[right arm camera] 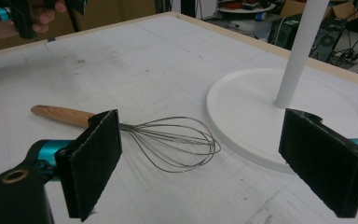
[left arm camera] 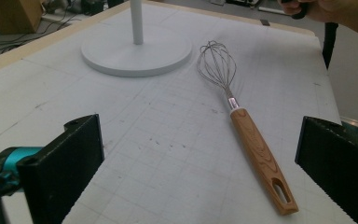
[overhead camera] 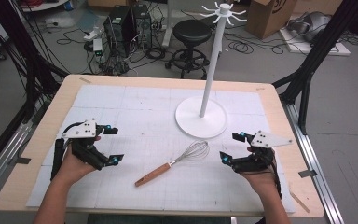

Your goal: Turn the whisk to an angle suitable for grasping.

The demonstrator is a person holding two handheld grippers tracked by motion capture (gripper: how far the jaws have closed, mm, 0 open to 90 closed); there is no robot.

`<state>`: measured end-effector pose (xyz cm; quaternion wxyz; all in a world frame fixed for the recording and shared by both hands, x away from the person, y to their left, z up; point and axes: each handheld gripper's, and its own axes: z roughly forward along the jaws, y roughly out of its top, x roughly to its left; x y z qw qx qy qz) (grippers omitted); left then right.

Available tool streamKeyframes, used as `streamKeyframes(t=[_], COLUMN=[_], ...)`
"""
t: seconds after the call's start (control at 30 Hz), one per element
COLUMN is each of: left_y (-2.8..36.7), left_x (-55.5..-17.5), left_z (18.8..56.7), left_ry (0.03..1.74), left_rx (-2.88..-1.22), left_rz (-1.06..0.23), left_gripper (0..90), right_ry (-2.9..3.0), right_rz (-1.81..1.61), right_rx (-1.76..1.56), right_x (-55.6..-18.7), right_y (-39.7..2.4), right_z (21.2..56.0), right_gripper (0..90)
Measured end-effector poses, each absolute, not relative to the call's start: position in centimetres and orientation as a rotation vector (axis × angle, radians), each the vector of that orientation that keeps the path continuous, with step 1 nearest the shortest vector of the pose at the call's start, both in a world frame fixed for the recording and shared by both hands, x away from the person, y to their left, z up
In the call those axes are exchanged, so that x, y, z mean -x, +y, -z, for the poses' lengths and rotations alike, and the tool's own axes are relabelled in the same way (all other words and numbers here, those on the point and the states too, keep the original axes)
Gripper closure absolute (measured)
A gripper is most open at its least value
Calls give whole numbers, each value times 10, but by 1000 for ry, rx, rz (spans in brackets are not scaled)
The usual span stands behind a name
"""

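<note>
the whisk [overhead camera: 173, 164] lies on the mat between both released, empty grippers, axis from handle at 8 o'clock to wires at 2 o'clock, wires nearer the right gripper [overhead camera: 230, 145], handle nearer the left gripper [overhead camera: 114, 144].

Each tool is black with two flat, ribbed black jaws, teal fittings at the jaw roots and a grey three-cornered plate with small dark screws on top. The left tool [overhead camera: 103, 144], on the handle side of the whisk [overhead camera: 172, 163], trails a black cable along the bare forearm. The right tool [overhead camera: 230, 146], on the whisk's wire side, does likewise. No sleeves show.
</note>
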<state>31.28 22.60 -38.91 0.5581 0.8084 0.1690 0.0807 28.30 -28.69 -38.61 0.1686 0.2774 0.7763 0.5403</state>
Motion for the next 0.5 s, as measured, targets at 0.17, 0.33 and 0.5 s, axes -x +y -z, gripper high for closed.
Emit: streamKeyframes(t=[0.17,0.33,0.5], left_y=[220,207,192], left_x=[-314,-313,-311], left_z=[390,392,397], left_ry=[394,374,352], left_rx=[-1914,-1955,-2013], left_rz=[-179,-166,-150], left_gripper=[16,16,17], right_ry=[2201,2194,2186], right_rz=[-1528,-1523,-1521], right_rx=[-786,-800,-807], right_x=[-281,-278,-279], right_y=[-288,-291,-293], right_z=[385,385,385], right_gripper=[122,122,122])
